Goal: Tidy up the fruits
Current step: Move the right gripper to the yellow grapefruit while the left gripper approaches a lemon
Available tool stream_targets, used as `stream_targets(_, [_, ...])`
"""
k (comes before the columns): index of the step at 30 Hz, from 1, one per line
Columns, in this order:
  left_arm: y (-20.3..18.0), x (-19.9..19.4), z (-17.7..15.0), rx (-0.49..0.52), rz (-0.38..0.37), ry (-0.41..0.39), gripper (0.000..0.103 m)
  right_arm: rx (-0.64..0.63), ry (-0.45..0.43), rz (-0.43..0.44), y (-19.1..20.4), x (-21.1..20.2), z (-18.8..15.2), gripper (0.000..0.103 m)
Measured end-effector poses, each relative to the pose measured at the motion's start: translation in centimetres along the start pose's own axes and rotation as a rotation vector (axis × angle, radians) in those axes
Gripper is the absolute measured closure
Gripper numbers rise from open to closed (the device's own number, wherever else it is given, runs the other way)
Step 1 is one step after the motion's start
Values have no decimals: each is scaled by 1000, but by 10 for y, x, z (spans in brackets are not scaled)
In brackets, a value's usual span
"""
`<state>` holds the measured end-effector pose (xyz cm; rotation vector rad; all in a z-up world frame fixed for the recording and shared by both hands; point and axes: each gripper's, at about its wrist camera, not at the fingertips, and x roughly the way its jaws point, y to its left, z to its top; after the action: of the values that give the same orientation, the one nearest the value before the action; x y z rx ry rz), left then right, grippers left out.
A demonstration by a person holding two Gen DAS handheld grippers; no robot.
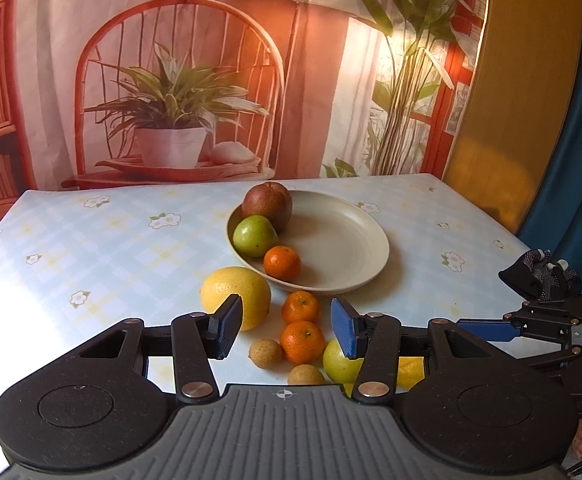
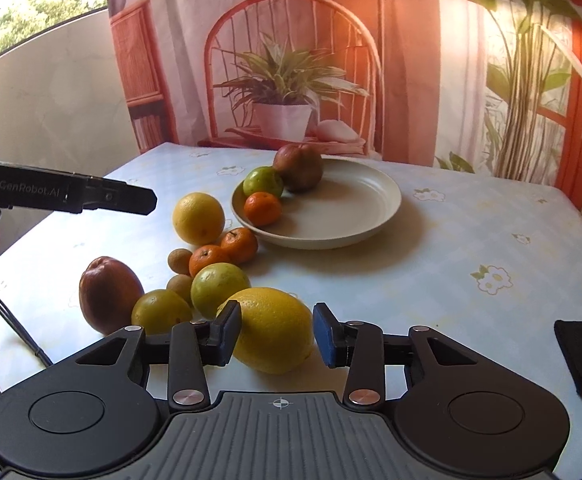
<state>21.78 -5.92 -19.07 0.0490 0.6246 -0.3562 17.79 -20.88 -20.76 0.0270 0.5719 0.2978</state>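
Right tongs (image 2: 277,334) spread wide around lemon (image 2: 275,330), pads barely apart.

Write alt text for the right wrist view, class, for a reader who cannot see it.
The open right gripper straddles a large yellow citrus on a floral tablecloth. Beyond it, loose fruit trails toward a cream plate holding three fruits. The left gripper pokes in from the left.

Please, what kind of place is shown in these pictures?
Probably a staged home dining corner: a table with a flowered cloth, a plate of fruit, and a printed backdrop picturing a room behind it.
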Motion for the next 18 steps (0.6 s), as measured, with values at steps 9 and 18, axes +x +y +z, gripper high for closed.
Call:
stream_targets(9, [-37,21,-2,112,-80,41,52,107,-30,-1,-26,-6,-7,71])
stream_targets(18, [-58,34,-13,192,-169,89,52,146,-37,2,-36,-5,-9,71])
